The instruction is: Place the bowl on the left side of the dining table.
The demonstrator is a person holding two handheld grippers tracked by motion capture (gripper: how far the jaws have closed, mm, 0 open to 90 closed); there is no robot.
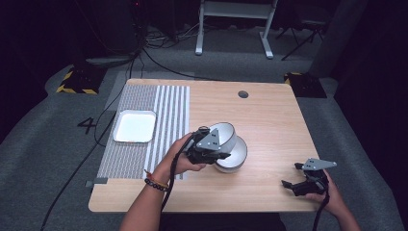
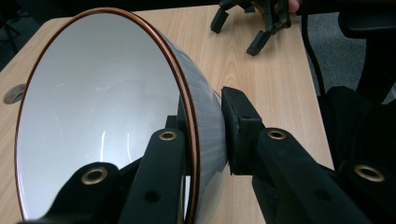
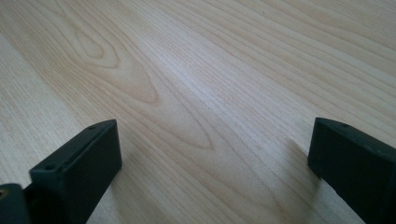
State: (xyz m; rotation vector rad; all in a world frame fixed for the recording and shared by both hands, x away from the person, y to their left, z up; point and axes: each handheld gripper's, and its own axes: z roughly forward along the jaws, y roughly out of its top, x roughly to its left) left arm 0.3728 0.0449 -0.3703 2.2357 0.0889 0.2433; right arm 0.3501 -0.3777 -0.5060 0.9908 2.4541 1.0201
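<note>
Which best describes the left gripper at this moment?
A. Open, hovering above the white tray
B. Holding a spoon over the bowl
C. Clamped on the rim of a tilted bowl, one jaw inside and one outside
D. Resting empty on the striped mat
C: the left gripper pinches the wall of the tilted bowl, one jaw on each side.

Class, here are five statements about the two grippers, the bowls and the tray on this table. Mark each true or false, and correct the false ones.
1. The left gripper clamps the wall of a tilted bowl. True.
2. The right gripper holds a bowl. False: its jaws stand open over bare table.
3. The white tray lies on the striped mat. True.
4. The held bowl has a copper-coloured rim. True.
5. The second bowl sits in the tray. False: it sits on the wood, under the held bowl.
</note>
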